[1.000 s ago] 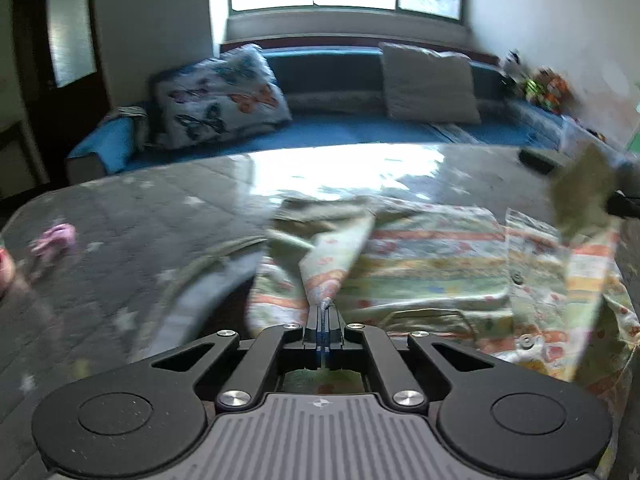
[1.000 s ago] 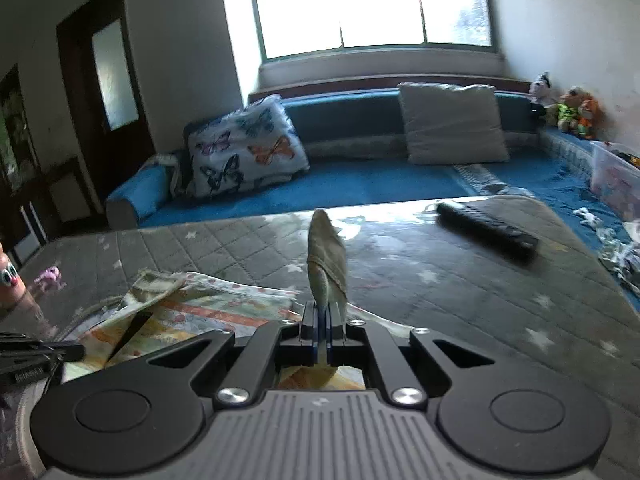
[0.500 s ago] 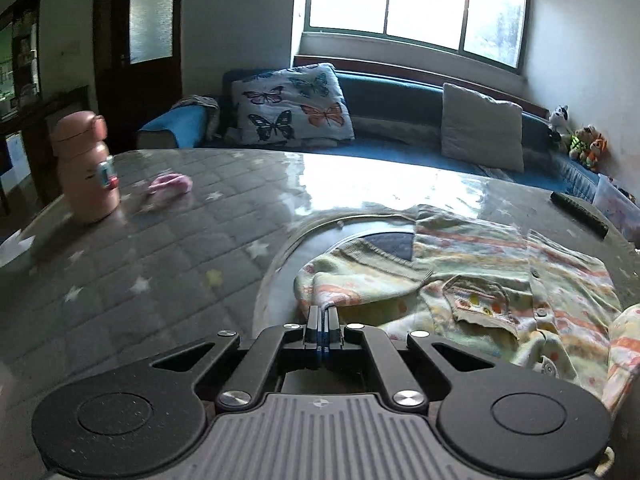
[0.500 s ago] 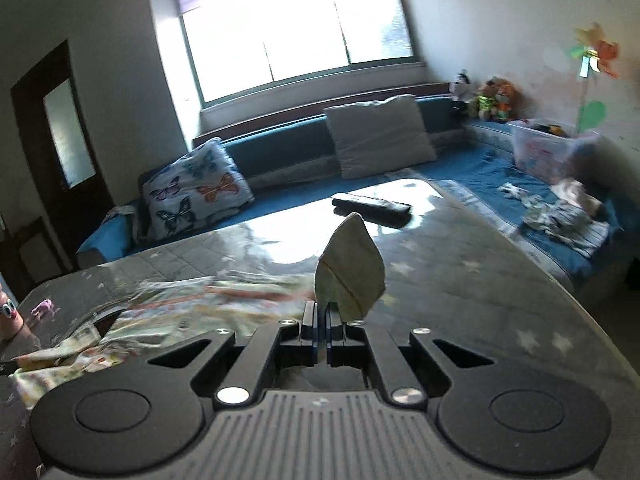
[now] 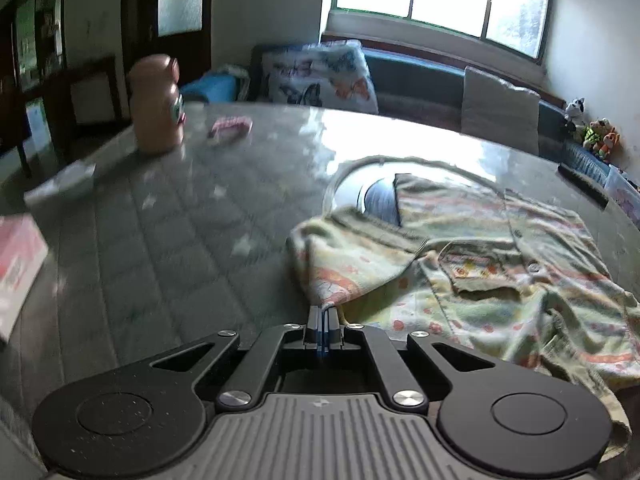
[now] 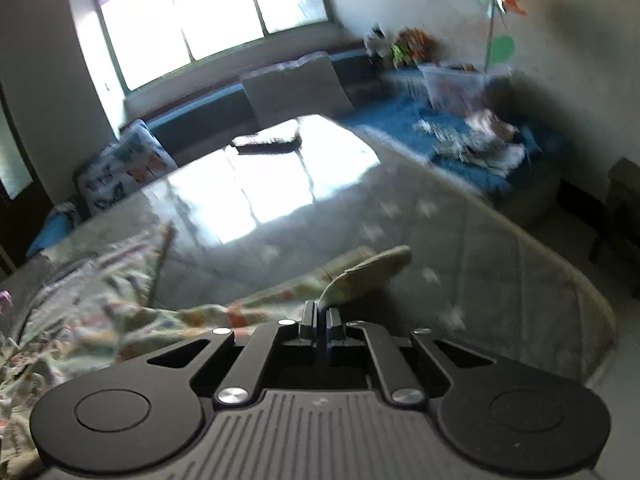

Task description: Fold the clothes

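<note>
Left wrist view first: the left gripper sits at the lower middle of the frame with its two black fingers pressed together on a corner of the pale green, orange-and-yellow patterned button-up shirt, pinching a sleeve end that rises just above the fingertips. That shirt lies spread over the right half of the picture on the grey quilted, star-printed tabletop under a glossy clear cover, its collar opening toward the upper middle and a small chest pocket right of centre. At the upper left stands a pink rounded bottle, blurred, with a small pink object just to its right on the table. A pink-and-white box juts in at the left edge, and a pale flat item lies above it; I cannot tell what that is. A butterfly-print cushion leans on the blue bench at the top centre, a plain grey cushion to its right, and a dark remote control rests on the table at the right edge. Right wrist view is heavily smeared: the right gripper at the lower middle has its fingers closed on another bit of the same shirt, a fold of cloth curling up and to the right from the fingertips, the rest of the garment trailing off to the lower left. The remote shows at the upper middle, near the table's far edge.
</note>
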